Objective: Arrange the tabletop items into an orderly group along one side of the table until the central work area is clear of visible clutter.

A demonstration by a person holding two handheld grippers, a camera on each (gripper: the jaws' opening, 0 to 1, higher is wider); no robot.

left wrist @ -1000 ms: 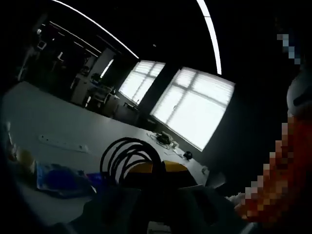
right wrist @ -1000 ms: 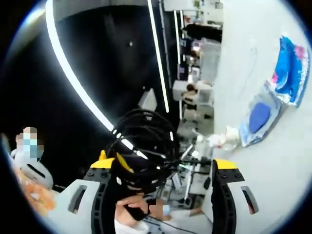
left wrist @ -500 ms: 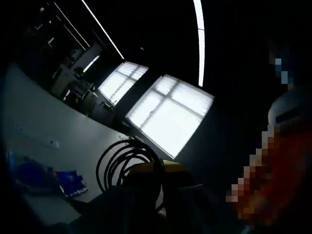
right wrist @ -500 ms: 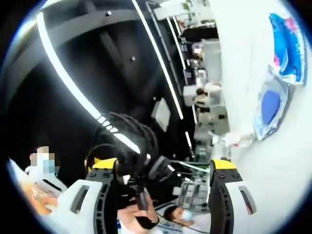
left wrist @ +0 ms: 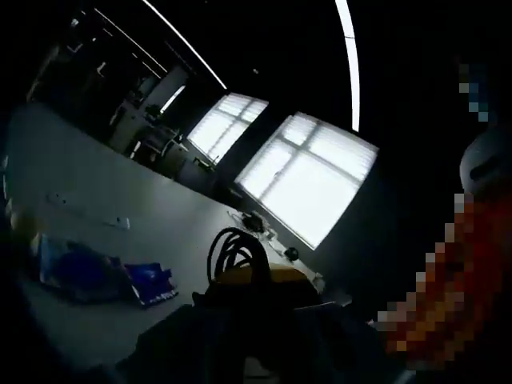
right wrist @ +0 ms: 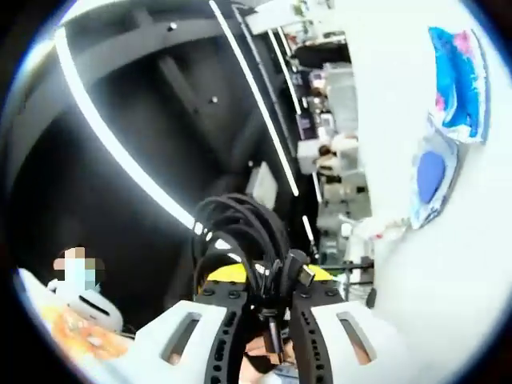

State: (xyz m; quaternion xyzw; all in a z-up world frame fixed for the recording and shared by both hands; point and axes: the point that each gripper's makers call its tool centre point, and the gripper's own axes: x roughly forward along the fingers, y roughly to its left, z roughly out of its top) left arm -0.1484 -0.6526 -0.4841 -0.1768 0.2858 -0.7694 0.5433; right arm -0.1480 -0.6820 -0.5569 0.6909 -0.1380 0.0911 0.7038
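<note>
A coil of black cable (right wrist: pixel 240 232) stands up between my right gripper's (right wrist: pixel 268 308) white jaws, which are shut on it, with its plug ends (right wrist: pixel 300 272) sticking out beside them. In the dim left gripper view the same black cable coil (left wrist: pixel 236 252) rises just behind my left gripper's (left wrist: pixel 260 276) yellow tips, which sit close together on it. Two blue packets (left wrist: pixel 80 272) (left wrist: pixel 152 280) lie on the white table (left wrist: pixel 120 200). They also show as blue packets (right wrist: pixel 456 80) (right wrist: pixel 432 172) on the tilted table (right wrist: pixel 456 272).
A white power strip (left wrist: pixel 88 214) lies further back on the table. Some small clear items (right wrist: pixel 376 228) stand at the table's edge. A person in orange (left wrist: pixel 448 304) stands close by. Desks and bright windows (left wrist: pixel 312 184) fill the room behind.
My right gripper's jaws have gone from wide apart to shut on the cable coil. Both views have swung with the hands, and the coil looks smaller in the left gripper view.
</note>
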